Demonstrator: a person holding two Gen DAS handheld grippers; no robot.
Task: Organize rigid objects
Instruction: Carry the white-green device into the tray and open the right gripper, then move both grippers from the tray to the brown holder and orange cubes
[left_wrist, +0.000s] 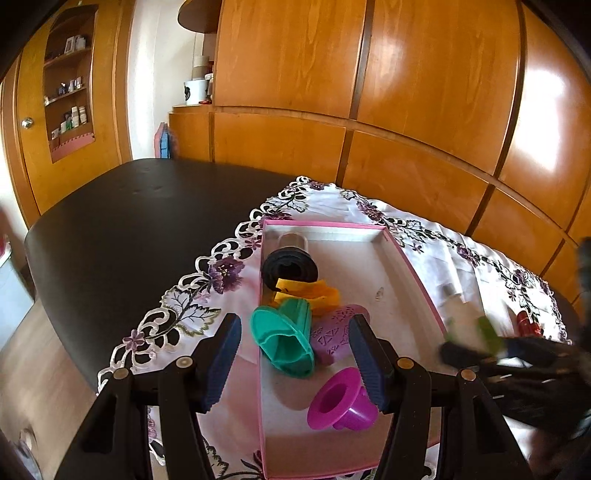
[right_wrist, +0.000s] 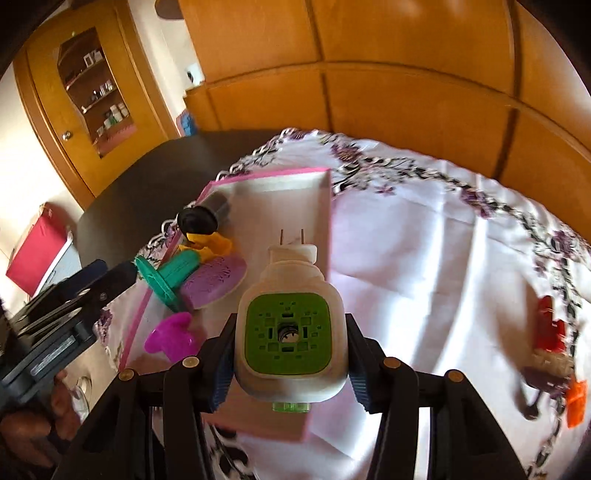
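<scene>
The right gripper (right_wrist: 291, 354) held a white plug-in gadget (right_wrist: 291, 332) with a green face. Its fingers (right_wrist: 221, 373) were squeezed tight on both sides of it. The two metal pins of the gadget pointed away, toward the far edge of the worktop (left_wrist: 110, 229). The gadget hung in the air over the pink box (right_wrist: 325, 206), near the box's right wall.

The left gripper (left_wrist: 295, 350) held nothing. Its fingers (left_wrist: 225, 354) were spread wide apart, above the near end of the pink box (left_wrist: 406, 258).

Inside the box lay a black-capped jar (left_wrist: 290, 266) at the far end, then a yellow piece (left_wrist: 321, 291), a teal piece (left_wrist: 284, 339), a purple patterned piece (left_wrist: 332, 336) and a pink funnel-shaped piece (left_wrist: 340, 402) at the near end. They all sat along the left side of the box. The right side was bare.

So the step in hand looked like putting the gadget into the box. Next, the right gripper would probably need to go down to the bare part of the box and let go gently there.

Some red and orange things (right_wrist: 550, 332) lay on the flowered cloth (right_wrist: 424, 240) near the right edge of the worktop. They were too blurry to name. They likely needed picking up afterward.
</scene>
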